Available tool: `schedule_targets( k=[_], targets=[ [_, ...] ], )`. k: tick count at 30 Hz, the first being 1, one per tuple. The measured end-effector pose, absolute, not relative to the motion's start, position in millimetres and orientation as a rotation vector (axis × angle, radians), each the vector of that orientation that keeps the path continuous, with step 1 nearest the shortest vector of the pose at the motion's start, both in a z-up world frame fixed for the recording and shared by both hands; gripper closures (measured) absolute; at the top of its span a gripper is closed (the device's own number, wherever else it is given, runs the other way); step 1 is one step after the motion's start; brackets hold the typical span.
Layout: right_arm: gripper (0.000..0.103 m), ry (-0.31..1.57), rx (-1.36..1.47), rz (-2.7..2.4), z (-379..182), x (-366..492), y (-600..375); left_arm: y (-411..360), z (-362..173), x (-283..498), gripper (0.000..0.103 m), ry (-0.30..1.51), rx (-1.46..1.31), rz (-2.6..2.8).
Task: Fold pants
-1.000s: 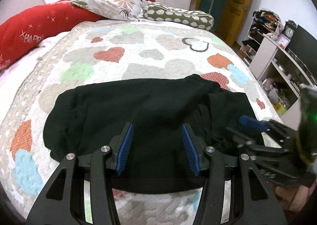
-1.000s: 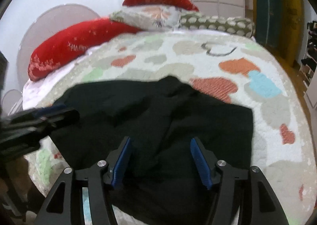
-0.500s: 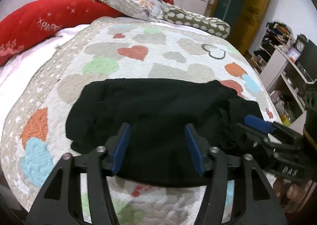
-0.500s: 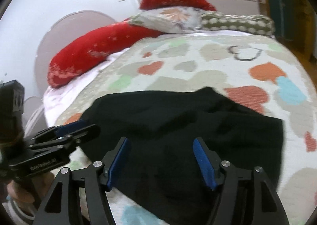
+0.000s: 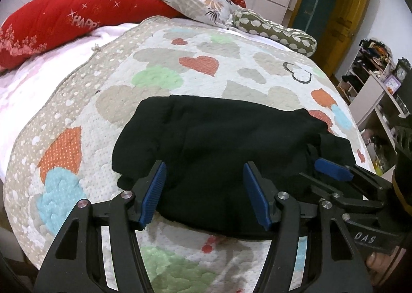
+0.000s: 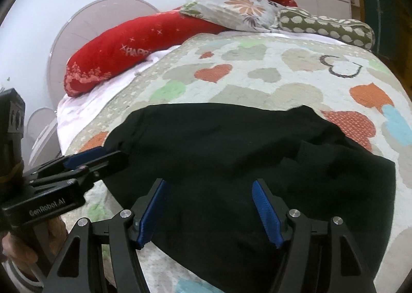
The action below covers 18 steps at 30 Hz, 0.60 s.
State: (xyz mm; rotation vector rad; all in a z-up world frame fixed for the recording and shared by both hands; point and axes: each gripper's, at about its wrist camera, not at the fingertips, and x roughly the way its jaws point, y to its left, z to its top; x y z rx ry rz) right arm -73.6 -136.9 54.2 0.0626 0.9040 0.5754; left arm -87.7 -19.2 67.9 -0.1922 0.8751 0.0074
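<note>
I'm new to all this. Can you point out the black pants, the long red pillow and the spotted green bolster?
black pants (image 5: 226, 143): left wrist view, middle of the folded fabric.
long red pillow (image 6: 134, 48): right wrist view, its middle.
spotted green bolster (image 5: 278, 32): left wrist view, its middle.

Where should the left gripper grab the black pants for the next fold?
Probably the black pants at their bunched left end, coming in low from the near left: that edge lifts off the quilt. The left gripper, open, hovers mid-garment where cloth lies flat.
</note>
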Motion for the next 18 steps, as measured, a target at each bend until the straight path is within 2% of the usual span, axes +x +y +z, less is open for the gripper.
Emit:
schedule_targets(
  k=[4,7,14,18],
  targets=[
    [0.036,0.907,0.095,0.584,53.6,-68.0,-141.1,-0.4,66.9,-97.2,0.041,0.858,-0.285,0.002],
    [0.036,0.911,0.097,0.583,50.5,-63.6,-139.2,11.4,66.5,-101.2,0.028,0.850,-0.341,0.019],
    [0.036,0.878,0.046,0.469,55.2,-70.0,-172.6,-3.0,66.5,-95.7,0.028,0.860,-0.311,-0.001],
    [0.036,0.895,0.169,0.434,47.8,-70.6,-219.9,-23.3,64.6,-90.7,0.028,0.862,-0.276,-0.036]
  ],
)
